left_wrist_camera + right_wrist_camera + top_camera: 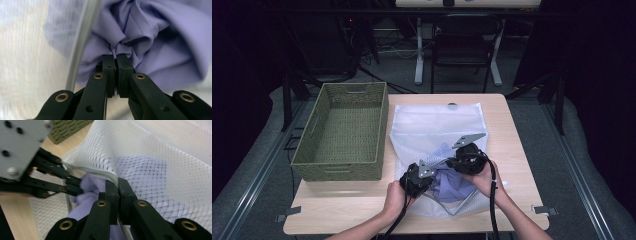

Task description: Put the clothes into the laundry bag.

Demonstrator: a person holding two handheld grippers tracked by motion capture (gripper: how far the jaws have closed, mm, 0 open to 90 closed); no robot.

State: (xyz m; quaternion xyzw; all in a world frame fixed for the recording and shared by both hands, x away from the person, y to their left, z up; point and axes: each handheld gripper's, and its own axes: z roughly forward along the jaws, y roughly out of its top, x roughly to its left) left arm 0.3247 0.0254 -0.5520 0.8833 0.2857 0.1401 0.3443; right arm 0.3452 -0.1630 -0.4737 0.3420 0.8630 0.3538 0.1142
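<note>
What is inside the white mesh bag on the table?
A lilac cloth lies partly inside the mesh bag, showing through the net. The left claw pinches it at the opening. How far it reaches inside is blurred by the mesh.

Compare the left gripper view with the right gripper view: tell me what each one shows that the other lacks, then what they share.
Left gripper view alone: the left gripper, its jaws shut on a bunched fold of the purple cloth, seen close up.

Right gripper view alone: the right gripper shut on the mesh bag's grey rim, a corner of the green basket, and bare wooden table.

Both: the purple cloth, the white mesh bag and its grey rim. The cloth lies partly inside the bag.
</note>
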